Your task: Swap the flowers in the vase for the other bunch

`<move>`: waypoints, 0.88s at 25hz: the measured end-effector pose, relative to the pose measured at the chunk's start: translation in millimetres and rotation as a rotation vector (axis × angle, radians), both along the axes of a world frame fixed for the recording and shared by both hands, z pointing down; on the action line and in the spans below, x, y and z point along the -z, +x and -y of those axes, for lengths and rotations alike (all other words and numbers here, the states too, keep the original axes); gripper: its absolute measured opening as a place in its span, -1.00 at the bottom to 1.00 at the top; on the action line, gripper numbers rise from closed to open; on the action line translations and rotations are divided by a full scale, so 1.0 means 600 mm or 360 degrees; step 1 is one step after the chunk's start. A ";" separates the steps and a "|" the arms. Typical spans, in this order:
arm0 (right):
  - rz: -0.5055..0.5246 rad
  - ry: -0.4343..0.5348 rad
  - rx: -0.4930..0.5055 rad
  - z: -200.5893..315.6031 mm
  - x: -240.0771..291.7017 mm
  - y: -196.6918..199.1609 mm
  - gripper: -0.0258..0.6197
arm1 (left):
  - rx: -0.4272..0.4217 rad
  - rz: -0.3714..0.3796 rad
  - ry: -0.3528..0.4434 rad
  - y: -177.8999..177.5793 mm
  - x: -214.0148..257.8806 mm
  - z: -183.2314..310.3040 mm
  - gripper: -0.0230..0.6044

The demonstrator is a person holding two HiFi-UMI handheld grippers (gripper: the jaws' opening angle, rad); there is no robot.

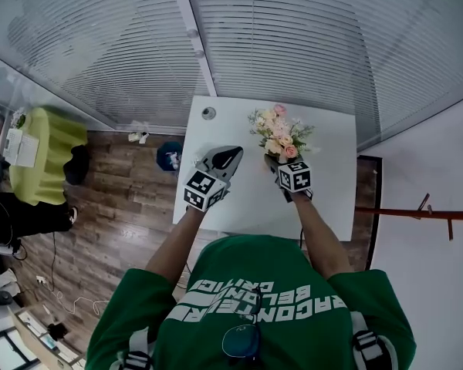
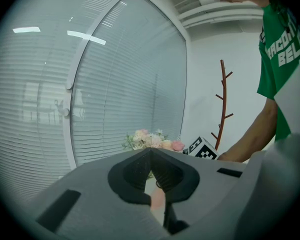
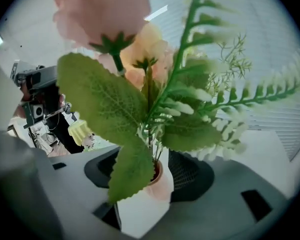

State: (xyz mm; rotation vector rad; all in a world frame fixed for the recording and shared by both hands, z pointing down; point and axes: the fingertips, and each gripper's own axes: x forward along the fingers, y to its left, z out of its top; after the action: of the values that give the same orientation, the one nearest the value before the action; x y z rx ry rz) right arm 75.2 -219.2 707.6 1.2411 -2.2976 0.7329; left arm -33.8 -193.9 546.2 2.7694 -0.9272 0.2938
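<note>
A bunch of pink, peach and cream flowers (image 1: 280,133) with green leaves stands in a small white vase with a pink rim (image 3: 140,204) at the back of the white table (image 1: 332,199). My right gripper (image 1: 272,160) reaches in at the foot of the bunch. In the right gripper view its jaws stand wide on either side of the vase, and the right gripper (image 3: 146,171) is open. My left gripper (image 1: 235,154) hovers left of the bunch, shut and empty. In the left gripper view the left gripper (image 2: 151,154) points at the flowers (image 2: 152,139). No other bunch is in view.
A small round disc (image 1: 208,113) lies at the table's back left corner. Slatted blinds behind glass (image 1: 278,45) close off the far side. A brown coat stand (image 2: 222,104) rises to the right. On the wooden floor to the left are a blue object (image 1: 170,156) and a green round table (image 1: 42,153).
</note>
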 end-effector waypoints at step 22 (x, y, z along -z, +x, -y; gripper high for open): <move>-0.0169 0.0051 0.0061 0.008 -0.015 -0.002 -0.76 | 0.0067 -0.0004 0.0002 -0.010 -0.009 -0.004 -0.90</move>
State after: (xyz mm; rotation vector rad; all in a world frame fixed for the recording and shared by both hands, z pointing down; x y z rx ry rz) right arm 74.1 -224.3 716.5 1.2172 -2.2487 0.6043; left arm -39.8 -191.6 551.4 2.7467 -0.9842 0.2831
